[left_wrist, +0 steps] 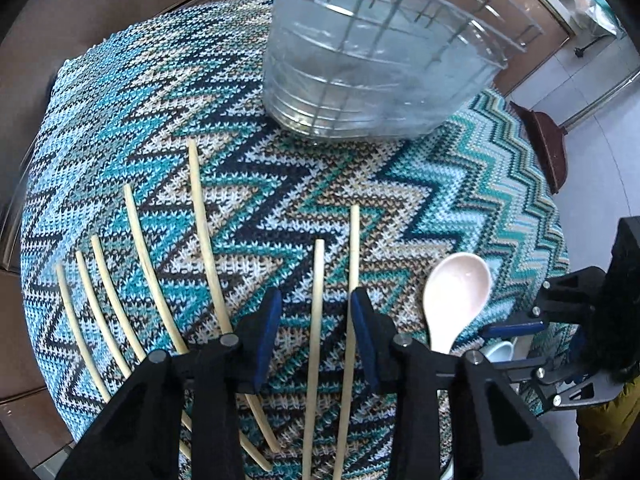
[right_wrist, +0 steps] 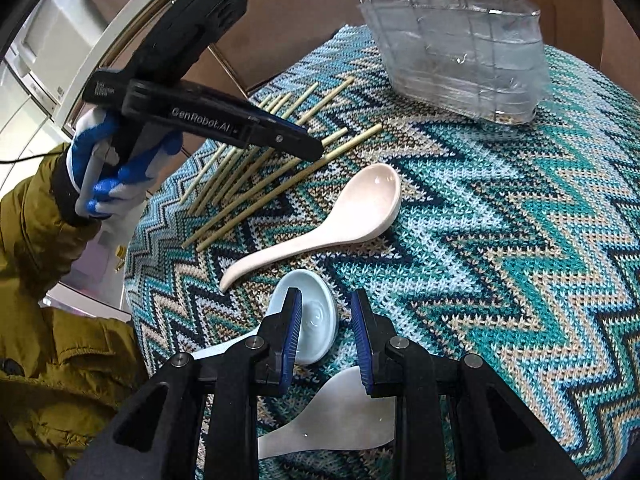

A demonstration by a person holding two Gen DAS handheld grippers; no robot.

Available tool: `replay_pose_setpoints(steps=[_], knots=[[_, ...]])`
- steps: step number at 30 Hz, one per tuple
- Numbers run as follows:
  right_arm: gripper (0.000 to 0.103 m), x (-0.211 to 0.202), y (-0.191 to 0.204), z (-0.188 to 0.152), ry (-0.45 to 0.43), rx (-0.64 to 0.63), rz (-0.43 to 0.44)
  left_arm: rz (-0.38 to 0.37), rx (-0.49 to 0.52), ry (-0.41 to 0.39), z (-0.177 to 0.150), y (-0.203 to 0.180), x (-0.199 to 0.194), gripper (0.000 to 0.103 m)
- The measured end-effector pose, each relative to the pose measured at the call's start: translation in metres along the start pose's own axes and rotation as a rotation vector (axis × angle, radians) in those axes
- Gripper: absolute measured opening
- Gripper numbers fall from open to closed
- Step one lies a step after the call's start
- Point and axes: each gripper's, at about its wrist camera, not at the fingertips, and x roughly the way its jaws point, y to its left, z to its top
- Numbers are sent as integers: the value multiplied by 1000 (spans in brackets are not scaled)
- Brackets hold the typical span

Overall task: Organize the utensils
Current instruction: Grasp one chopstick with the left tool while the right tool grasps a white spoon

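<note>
Several wooden chopsticks (left_wrist: 202, 224) lie fanned on the zigzag knitted cloth (left_wrist: 280, 168); they also show in the right wrist view (right_wrist: 256, 176). My left gripper (left_wrist: 316, 300) is open, low over two chopsticks (left_wrist: 318, 320) that run between its fingers. A pink spoon (left_wrist: 454, 292) lies to its right, also in the right wrist view (right_wrist: 340, 220). My right gripper (right_wrist: 326, 312) is open above a light blue spoon (right_wrist: 316, 316); a white rice paddle (right_wrist: 340, 412) lies beneath it. A clear utensil holder with wire rack (left_wrist: 368, 52) stands at the far side, also in the right wrist view (right_wrist: 468, 48).
The cloth-covered table is round; its edge falls away to the tiled floor on the right (left_wrist: 600, 152). A dark chair (left_wrist: 548, 148) stands beside it. Brown cabinets (left_wrist: 100, 4) stand behind. The left gripper body and gloved hand (right_wrist: 120, 168) show in the right wrist view.
</note>
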Motion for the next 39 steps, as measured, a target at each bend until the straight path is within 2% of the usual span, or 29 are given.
replay_pose_setpoints(steps=[1,3,4,5,8,12,16,22,24,25,29,34,37,39], knots=[[24,1,0,0,5,-6,0,-1,-4,2,2,-2,2,34],[18,4,3,1,17,-24,4,-4,-15,3,3,-2,4,24],[14,6,4,1,21,-31,3,-4,-25,10,4,0,5,11],[12,7,6,2,25,-45,-4,-4,-33,13,4,1,7,9],[11,3,13,3,9,-78,-19,-8,-44,-11,0,9,-1,5],[8,-15,29,5,-46,-120,-63,-14,-31,-92,-10,7,-30,5],[8,-50,47,12,-136,-152,-128,-31,0,-248,-15,-4,-88,5],[8,-141,65,46,-372,-175,-324,-61,41,-596,-3,-26,-196,5],[8,-173,70,66,-464,-177,-484,-50,35,-719,6,-32,-223,5],[8,-180,70,71,-489,-175,-525,-40,29,-779,13,-34,-235,5],[8,-207,69,108,-604,-152,-729,-42,-27,-940,45,-37,-259,5],[8,-188,61,145,-592,-203,-918,19,-120,-1078,83,-35,-246,5],[8,-169,58,154,-560,-229,-969,54,-154,-1120,97,-34,-223,5],[8,-153,55,159,-532,-245,-994,66,-171,-1112,101,-29,-205,5]])
